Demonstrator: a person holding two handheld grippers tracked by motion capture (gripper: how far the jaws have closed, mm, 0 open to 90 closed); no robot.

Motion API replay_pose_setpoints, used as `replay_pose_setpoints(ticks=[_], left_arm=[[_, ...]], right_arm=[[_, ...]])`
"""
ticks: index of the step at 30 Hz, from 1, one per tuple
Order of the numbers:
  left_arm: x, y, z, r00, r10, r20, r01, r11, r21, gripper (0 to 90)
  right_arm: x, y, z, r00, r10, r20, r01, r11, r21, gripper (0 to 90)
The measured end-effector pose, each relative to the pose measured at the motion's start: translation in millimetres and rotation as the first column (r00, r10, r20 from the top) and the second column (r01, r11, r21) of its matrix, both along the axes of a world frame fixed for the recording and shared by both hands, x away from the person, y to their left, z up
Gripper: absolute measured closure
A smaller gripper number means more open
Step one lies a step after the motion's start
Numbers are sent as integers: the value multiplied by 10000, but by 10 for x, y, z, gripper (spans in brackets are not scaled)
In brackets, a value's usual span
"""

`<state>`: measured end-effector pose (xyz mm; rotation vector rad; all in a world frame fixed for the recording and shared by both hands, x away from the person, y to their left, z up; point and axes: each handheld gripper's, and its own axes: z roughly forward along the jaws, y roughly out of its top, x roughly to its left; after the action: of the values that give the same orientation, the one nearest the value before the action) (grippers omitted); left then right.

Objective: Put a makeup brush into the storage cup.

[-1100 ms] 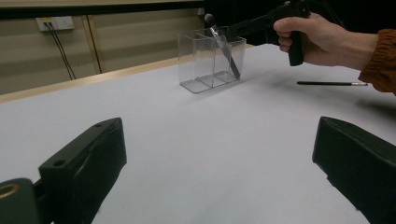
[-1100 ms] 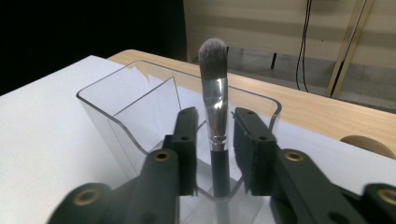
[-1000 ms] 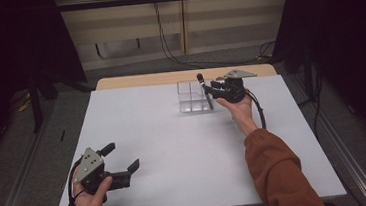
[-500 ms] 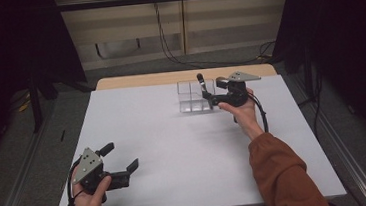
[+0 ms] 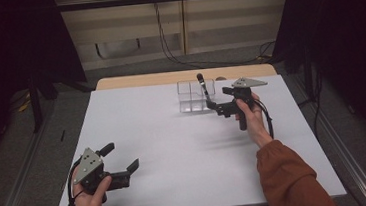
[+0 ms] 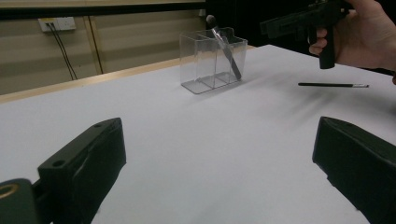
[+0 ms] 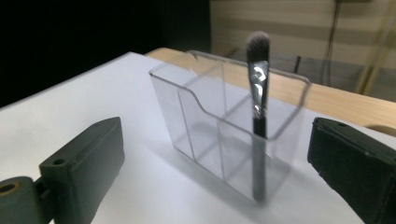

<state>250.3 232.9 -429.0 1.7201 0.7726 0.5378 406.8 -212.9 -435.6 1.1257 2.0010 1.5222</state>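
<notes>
Backing away from the clear organizer (image 5: 196,96), the right tool (image 5: 209,89) has just been spreading its jaws, now released with nothing between them. Straight ahead of it, the makeup brush (image 7: 258,112) stands tilted in the nearest compartment, bristles up, blurred. A thin brush (image 6: 332,85) lies on the bench (image 5: 175,149) beneath the right hand. The left tool (image 5: 125,157) rests released, well apart.
</notes>
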Motion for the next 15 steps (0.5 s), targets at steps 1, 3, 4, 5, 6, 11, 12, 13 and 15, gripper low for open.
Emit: replay_pose_setpoints(ticks=[1,3,4,5,6,11,12,13,15], left_arm=[[-2,0,2,10000,15,31,-15,10000,-9,27],[-3,4,3,10000,42,24,-42,10000,-58,27],[-1,6,1,10000,48,9,-48,10000,-42,27],[-1,4,0,10000,82,7,-82,9999,-70,27],[-1,7,2,10000,74,19,-74,10000,-43,27],[-9,11,3,10000,77,24,-77,10000,-36,27],[-10,13,2,10000,88,20,-88,10000,-38,27],[-8,15,0,10000,81,9,-81,10000,-40,27],[-7,19,-1,10000,94,12,-94,10000,32,27]], right_arm=[[-23,-7,2,9999,-108,2,109,9999,-111,49],[-64,-36,5,10000,14,61,-13,10000,-36,46],[-87,-45,12,10000,-39,91,40,10000,-86,46],[-117,-51,20,9997,-162,202,166,9997,-196,46],[-145,-60,25,9991,-236,353,246,9993,-286,46],[-278,-120,52,9991,-36,426,46,9997,-233,32],[-307,-138,59,9988,-77,490,90,9996,-281,32],[-336,-158,67,9984,-102,560,115,9996,-242,32],[-395,-197,82,9983,-96,580,101,9999,-92,30]])
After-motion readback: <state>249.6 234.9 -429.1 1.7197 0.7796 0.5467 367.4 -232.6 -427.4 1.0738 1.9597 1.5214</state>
